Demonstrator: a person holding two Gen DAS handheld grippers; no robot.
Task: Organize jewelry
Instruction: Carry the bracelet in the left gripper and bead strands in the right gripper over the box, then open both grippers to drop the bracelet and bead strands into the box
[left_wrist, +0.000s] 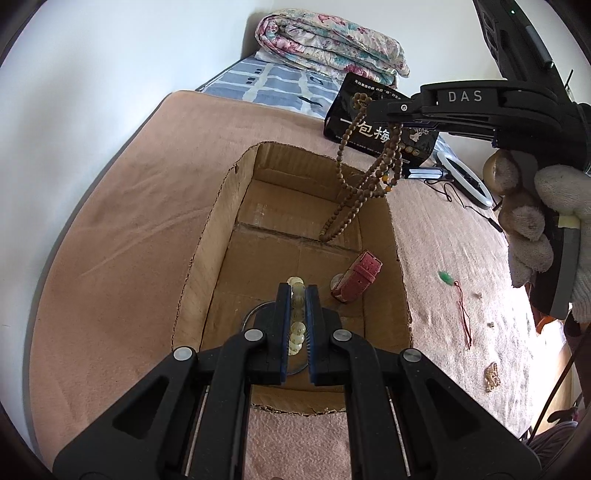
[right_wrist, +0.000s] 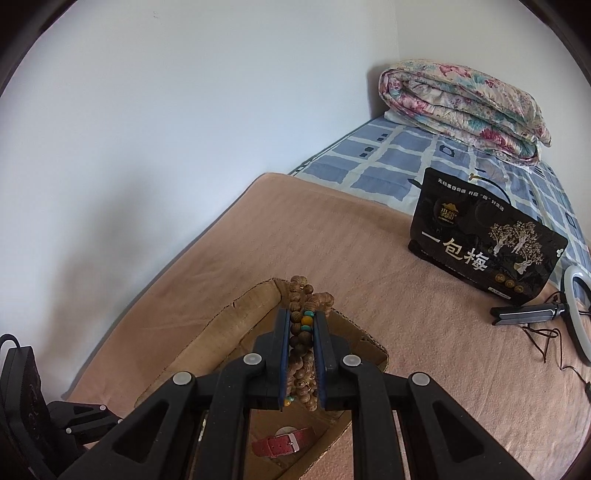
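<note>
An open cardboard box (left_wrist: 218, 229) sits on a pink blanket. My left gripper (left_wrist: 297, 291) hangs over the box's near end, shut on a bracelet of pale glassy beads (left_wrist: 297, 325). My right gripper (right_wrist: 301, 317) is shut on a long string of brown wooden beads (right_wrist: 301, 341); from the left wrist view that string (left_wrist: 354, 192) dangles down into the far part of the box. A red watch strap (left_wrist: 357, 275) lies on the box floor. A green pendant on a red cord (left_wrist: 447, 277) and a small gold piece (left_wrist: 492, 376) lie on the blanket right of the box.
A black snack pouch (right_wrist: 484, 240) stands beyond the box, a ring light with its stand (right_wrist: 576, 317) to its right. A folded floral quilt (right_wrist: 461, 107) lies on a blue checked sheet at the back. A white wall runs along the left. A gloved hand (left_wrist: 554, 229) holds the right gripper.
</note>
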